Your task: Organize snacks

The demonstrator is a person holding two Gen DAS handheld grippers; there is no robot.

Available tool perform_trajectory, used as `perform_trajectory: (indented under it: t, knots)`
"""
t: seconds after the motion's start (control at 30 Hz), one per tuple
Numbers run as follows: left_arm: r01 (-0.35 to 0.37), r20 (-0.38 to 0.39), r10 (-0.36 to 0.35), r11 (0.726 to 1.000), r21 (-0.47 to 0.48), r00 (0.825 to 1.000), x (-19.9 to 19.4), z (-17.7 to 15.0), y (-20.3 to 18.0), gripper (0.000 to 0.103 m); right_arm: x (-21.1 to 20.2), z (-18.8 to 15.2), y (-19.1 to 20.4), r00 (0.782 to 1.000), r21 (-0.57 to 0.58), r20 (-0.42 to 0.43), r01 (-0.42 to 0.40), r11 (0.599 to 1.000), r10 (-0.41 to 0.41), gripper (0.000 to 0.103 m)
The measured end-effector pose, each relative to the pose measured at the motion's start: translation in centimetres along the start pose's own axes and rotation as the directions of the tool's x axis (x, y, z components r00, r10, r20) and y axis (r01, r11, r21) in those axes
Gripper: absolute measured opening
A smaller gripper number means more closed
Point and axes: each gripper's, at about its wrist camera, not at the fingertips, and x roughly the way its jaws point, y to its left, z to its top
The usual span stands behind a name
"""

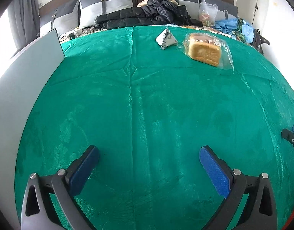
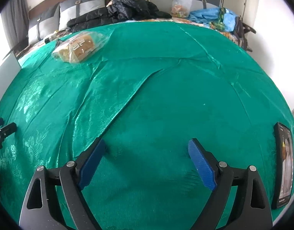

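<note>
On the green cloth covering the bed, far side, lie the bagged bread loaf and, just beside it to the left, a small pyramid-shaped packet. Both tools, left tool and right tool, hover near the cloth's front edge with jaws spread, gripping nothing. The task appears barely begun: the approach step. The next move calls for a forward reach. The loaf's long axis runs diagonally, its cut face turned toward the left camera.
</note>
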Motion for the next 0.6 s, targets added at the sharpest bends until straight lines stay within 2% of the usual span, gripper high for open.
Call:
perform_trajectory:
  t: [0.6]
  knots:
    - [0.001,0.000,-0.001,1.000,-0.001,1.000,0.09,0.00,0.02,0.103,-0.01,0.03,0.10,1.000,0.000,-0.002,-0.003,1.000,0.003,0.093]
